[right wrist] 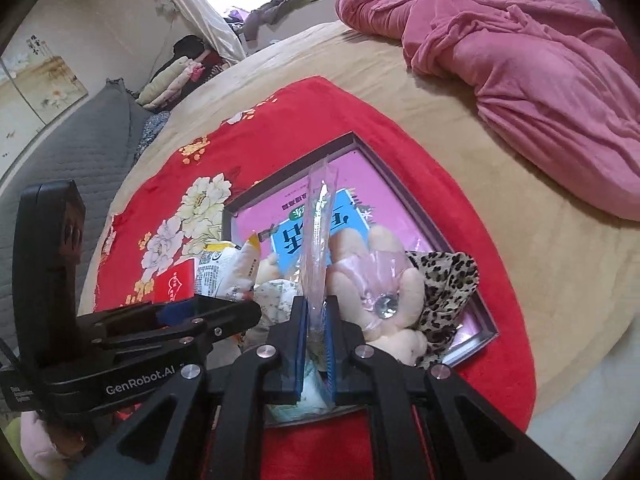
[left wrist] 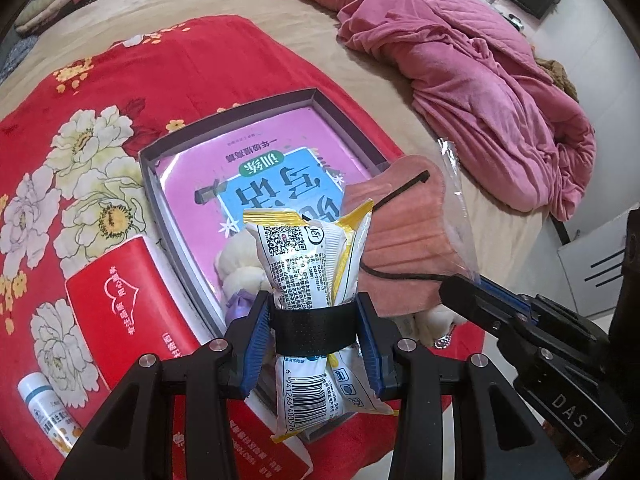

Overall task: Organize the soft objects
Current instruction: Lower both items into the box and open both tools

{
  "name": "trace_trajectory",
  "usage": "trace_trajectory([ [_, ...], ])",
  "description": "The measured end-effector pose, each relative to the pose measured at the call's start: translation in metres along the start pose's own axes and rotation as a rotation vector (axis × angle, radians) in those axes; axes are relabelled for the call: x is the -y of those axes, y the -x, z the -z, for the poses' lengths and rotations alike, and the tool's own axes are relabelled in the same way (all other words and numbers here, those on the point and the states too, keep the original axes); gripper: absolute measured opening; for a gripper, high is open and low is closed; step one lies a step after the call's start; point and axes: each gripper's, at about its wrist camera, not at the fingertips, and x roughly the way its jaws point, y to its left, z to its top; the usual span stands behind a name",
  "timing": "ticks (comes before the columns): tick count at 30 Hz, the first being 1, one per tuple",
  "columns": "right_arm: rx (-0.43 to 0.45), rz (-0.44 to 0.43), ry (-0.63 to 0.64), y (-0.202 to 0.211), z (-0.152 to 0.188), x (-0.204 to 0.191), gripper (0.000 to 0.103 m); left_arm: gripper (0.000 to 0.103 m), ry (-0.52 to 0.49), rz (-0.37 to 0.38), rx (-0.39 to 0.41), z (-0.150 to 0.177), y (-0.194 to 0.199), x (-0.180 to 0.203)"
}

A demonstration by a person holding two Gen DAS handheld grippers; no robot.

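Left wrist view: both tools loaded over the shallow box (left wrist: 224, 136).
Left tool (left wrist: 316, 332) clamps a snack packet (left wrist: 308, 256); right tool (right wrist: 316, 344) pinches a bagged pink mask (left wrist: 404, 240) just beside; the box's far end is free.

Here's the bed (left wrist: 304, 32), tan sheet across it; a rumpled pink quilt (left wrist: 472, 68) heaped along its far side; nearer, a red flowered blanket (left wrist: 80, 120) spread flat on the sheet; on that blanket sit a shallow grey box (left wrist: 160, 184), a red tissue pack (left wrist: 116, 300) and a small white bottle (left wrist: 44, 408).
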Motion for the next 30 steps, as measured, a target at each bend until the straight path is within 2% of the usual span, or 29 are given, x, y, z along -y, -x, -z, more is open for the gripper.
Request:
trace_trajectory([
  [3,0.011,0.020,0.018,0.004,0.000,-0.001,0.018,0.043,-0.002,-0.004,-0.007,-0.002,-0.003,0.000],
  [5,0.012,0.030,0.028,0.005,-0.001,-0.003,0.037,0.043,-0.003,-0.008,-0.015,-0.003,-0.006,0.000],
  [7,0.019,0.030,0.040,0.007,0.000,-0.004,0.042,0.043,-0.003,-0.010,-0.019,-0.003,-0.009,0.000],
  [18,0.049,0.035,0.032,0.021,-0.002,-0.001,0.042,0.043,-0.003,-0.021,-0.041,-0.003,-0.019,-0.002],
  [22,0.057,0.046,0.031,0.027,-0.003,0.001,0.042,0.052,0.005,-0.013,-0.042,-0.006,-0.020,-0.002],
  [30,0.068,0.053,0.034,0.031,-0.003,0.000,0.043,0.052,-0.002,-0.002,-0.029,-0.007,-0.012,-0.001],
])
